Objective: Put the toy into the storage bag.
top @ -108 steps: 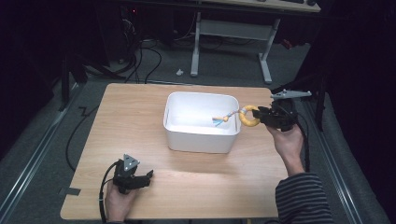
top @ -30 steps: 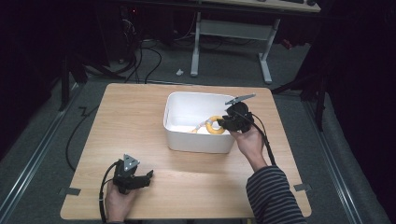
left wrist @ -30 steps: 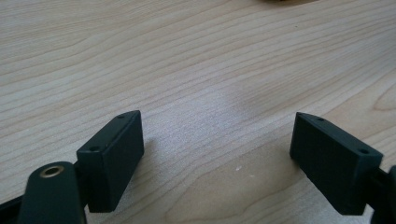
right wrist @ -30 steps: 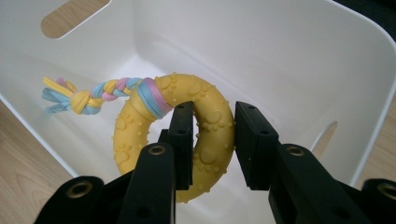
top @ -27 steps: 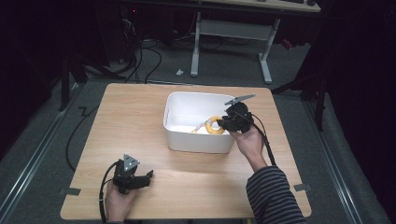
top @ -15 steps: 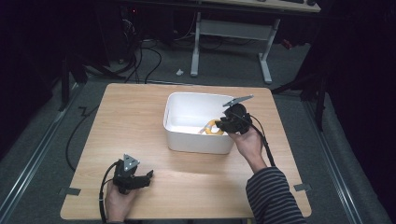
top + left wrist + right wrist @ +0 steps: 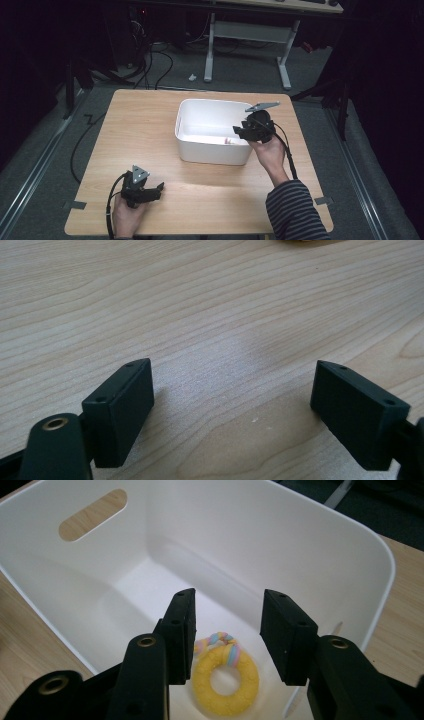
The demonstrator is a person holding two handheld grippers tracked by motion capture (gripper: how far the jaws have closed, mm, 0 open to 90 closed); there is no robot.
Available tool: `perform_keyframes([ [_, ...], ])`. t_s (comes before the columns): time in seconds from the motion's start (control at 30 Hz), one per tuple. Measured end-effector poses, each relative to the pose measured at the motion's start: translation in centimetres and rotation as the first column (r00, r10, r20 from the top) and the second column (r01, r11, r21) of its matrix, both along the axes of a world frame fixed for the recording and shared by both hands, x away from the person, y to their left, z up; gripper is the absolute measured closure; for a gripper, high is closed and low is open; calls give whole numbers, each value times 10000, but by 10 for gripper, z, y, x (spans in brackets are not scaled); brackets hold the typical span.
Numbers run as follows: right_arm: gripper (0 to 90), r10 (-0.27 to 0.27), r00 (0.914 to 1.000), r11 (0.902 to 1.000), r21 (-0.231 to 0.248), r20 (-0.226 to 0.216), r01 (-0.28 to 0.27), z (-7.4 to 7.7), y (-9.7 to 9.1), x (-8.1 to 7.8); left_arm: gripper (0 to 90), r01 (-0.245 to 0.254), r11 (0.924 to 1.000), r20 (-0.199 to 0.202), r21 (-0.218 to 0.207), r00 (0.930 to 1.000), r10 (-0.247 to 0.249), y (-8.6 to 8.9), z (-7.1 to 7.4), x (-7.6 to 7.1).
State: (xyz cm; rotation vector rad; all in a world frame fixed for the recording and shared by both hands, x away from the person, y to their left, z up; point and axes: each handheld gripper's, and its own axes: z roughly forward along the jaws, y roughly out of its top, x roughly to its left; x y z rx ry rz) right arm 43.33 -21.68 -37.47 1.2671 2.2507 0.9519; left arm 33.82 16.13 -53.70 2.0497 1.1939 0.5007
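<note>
Yellow ring toy [image 7: 226, 679] lies loose on the floor of the white bin [image 7: 310, 540]. Right gripper [image 7: 227, 635] above it, fingers apart, empty. Left gripper [image 7: 141, 188] parked on the desk [image 7: 150, 130], fingers apart. Toy appears light and soft; pinch across its band.

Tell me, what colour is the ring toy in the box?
Yellow ring toy, with pastel braid; clearest in the right gripper view.

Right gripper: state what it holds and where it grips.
Nothing. The right gripper hangs open above the yellow ring toy, which lies on the floor of the white bin, clear of both jaws.
</note>
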Motion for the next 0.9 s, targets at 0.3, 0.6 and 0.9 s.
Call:
perform_keyframes([
  [0.3, 541, -194, 9995, 9996, 217, 234, 189, 8, -12, -5, 178, 0, 10000, -1, 2, 10000, 0, 0, 0, 0],
  [0.6, 516, -590, 9975, 9967, 588, 400, 565, 12, -31, -12, 178, -2, 10000, 1, -4, 10000, 2, 0, 0, 0],
  [0.9, 496, -994, 9929, 9915, 904, 650, 933, 19, -53, -24, 179, 1, 10000, -4, -1, 10000, -1, 0, 0, 0],
])
